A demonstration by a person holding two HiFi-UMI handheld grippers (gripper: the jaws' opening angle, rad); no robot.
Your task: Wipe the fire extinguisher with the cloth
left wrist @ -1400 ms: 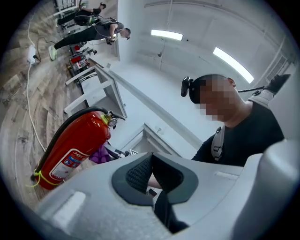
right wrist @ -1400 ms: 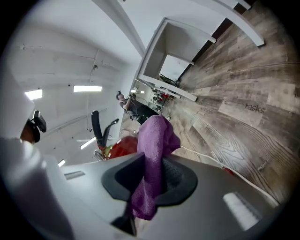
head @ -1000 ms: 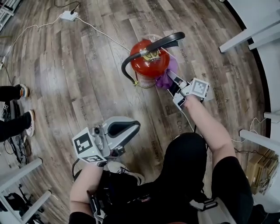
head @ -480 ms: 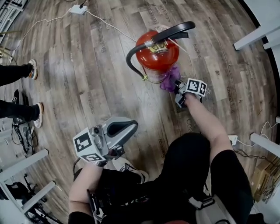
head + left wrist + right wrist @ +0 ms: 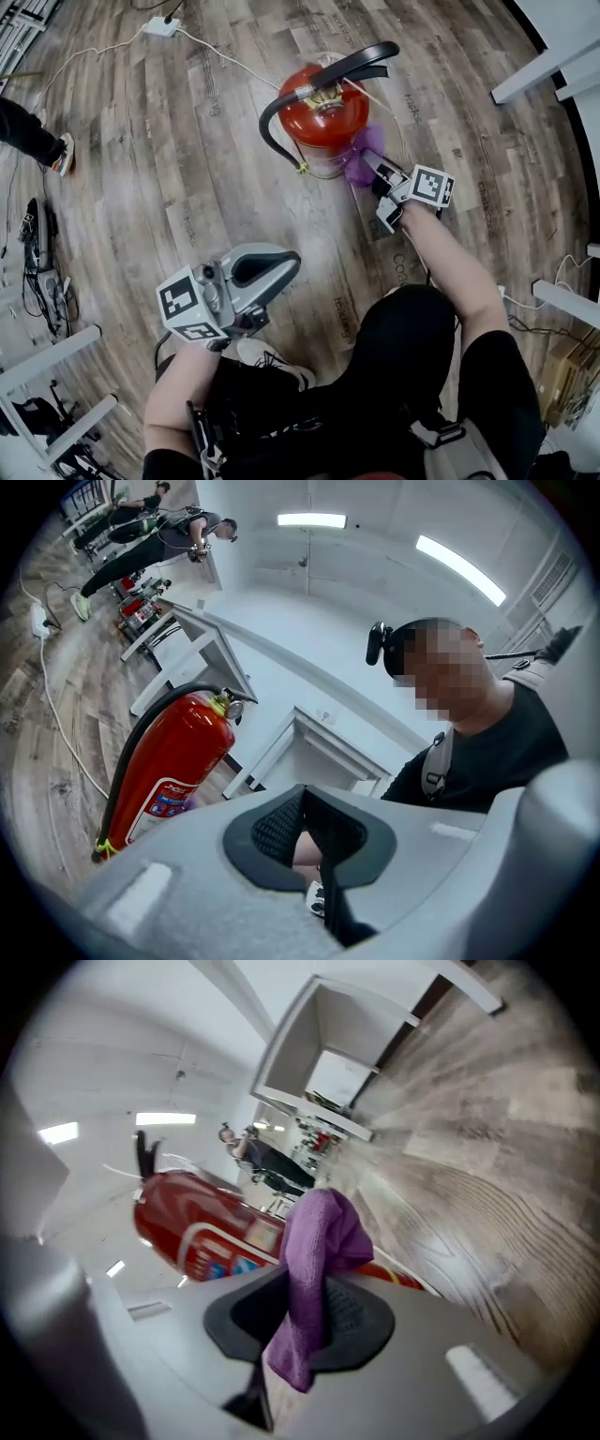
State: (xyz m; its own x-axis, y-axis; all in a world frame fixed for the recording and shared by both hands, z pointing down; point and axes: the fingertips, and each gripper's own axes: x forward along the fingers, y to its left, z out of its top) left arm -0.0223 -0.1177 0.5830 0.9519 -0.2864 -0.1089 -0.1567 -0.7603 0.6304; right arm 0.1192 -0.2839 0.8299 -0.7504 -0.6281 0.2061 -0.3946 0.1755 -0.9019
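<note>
Cloth (image 5: 360, 161) was gripped in right tool (image 5: 373, 169) against extinguisher (image 5: 319, 117). Left tool (image 5: 279, 268) was closed, empty. The unsteadied extinguisher could be tipped by hard wiping.

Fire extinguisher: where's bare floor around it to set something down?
Widest bare floor lies left of the fire extinguisher, between its black hose and the shoe. Another lies right, toward the white table leg. Crowded: its near-right side, where the right gripper holds the cloth.

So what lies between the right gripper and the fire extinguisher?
The purple cloth, pinched by the fingers of the right gripper and bunched against the fire extinguisher; the head view shows it best.
</note>
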